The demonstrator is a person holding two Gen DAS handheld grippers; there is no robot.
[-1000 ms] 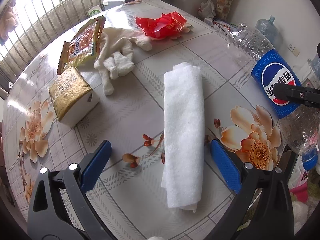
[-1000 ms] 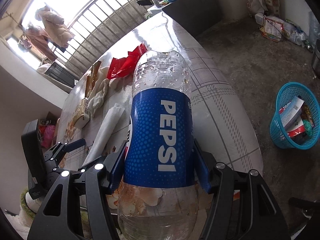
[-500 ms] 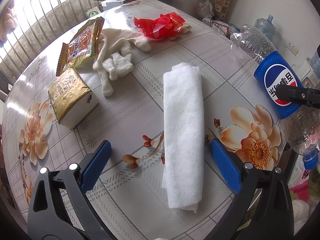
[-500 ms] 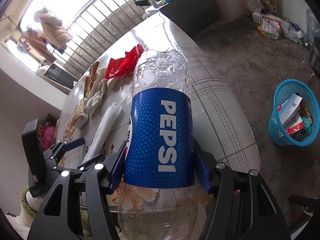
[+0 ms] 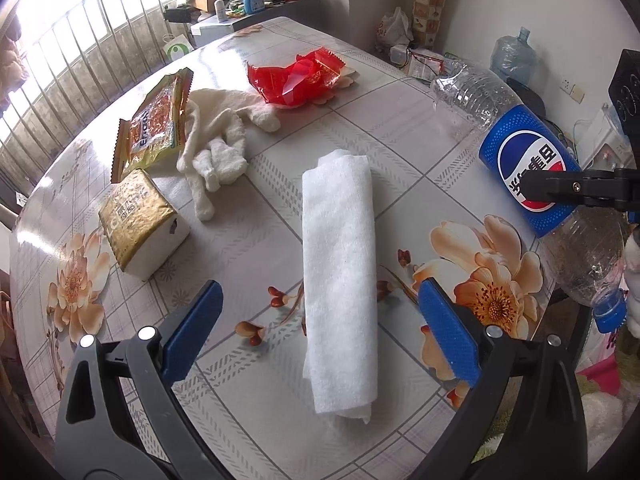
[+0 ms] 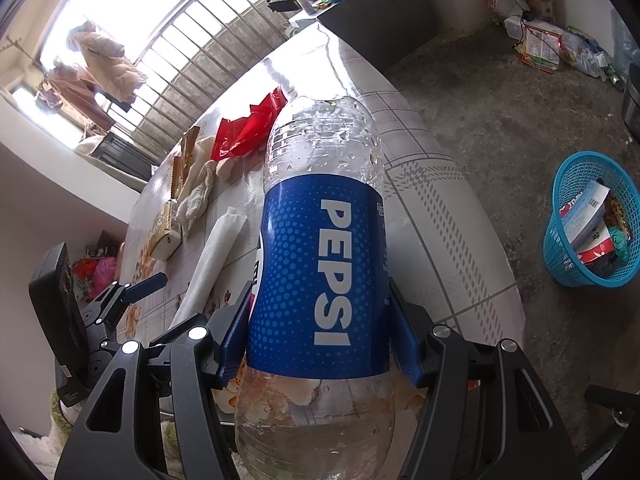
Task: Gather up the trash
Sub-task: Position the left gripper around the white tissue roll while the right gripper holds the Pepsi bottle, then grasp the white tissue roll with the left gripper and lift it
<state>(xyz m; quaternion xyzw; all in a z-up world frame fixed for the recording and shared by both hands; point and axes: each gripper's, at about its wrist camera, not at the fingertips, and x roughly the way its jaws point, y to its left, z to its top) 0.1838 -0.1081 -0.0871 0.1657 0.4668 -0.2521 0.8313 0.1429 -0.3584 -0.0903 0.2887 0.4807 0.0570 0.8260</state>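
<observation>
The right gripper (image 6: 318, 344) clamps the empty Pepsi bottle (image 6: 320, 272) at its label, probably light, slick, crushable; the left gripper (image 5: 320, 320) gapes over the soft white roll (image 5: 340, 276).

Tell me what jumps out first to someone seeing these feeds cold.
The Pepsi bottle, clamped at its blue label by the right gripper, fills the right wrist view. On the floral table, a rolled white cloth lies between the open left gripper's fingers. A blue basket holding trash sits on the floor.

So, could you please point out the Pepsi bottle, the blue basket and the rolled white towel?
Pepsi bottle (image 6: 320, 280), right wrist view, blue label.
Blue basket (image 6: 560, 268), right wrist view, outer wall.
Rolled white towel (image 5: 340, 260), left wrist view, mid-roll.
</observation>
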